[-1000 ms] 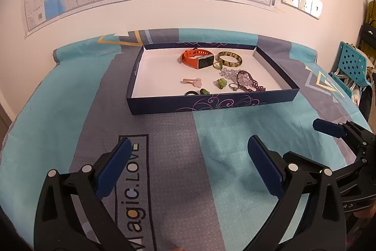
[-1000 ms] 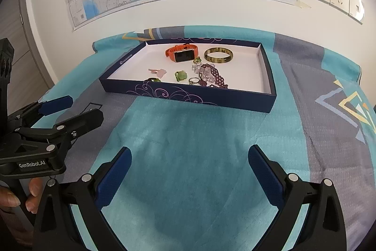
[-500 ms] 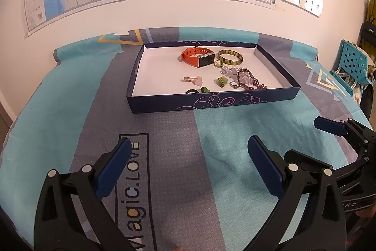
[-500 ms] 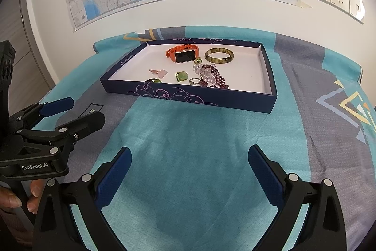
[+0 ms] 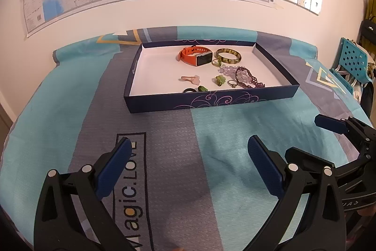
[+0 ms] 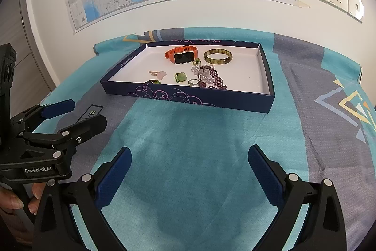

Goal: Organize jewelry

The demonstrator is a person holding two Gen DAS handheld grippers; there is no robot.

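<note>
Jewelry lies in the navy tray point(image 6: 206, 100); both claws gape empty

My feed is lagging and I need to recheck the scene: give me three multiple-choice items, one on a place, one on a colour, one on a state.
1. Where is the green bangle?
A. in the navy tray
B. on the bedspread
C. in a gripper

2. The smartwatch strap is:
A. black
B. orange
C. white

3. The left gripper and right gripper are:
A. both shut
B. one holding a ring
C. both open, empty

Answers: 1 A, it lies near the tray's back wall; 2 B, the strap is orange; 3 C, the pads stand wide apart over cloth.
</note>
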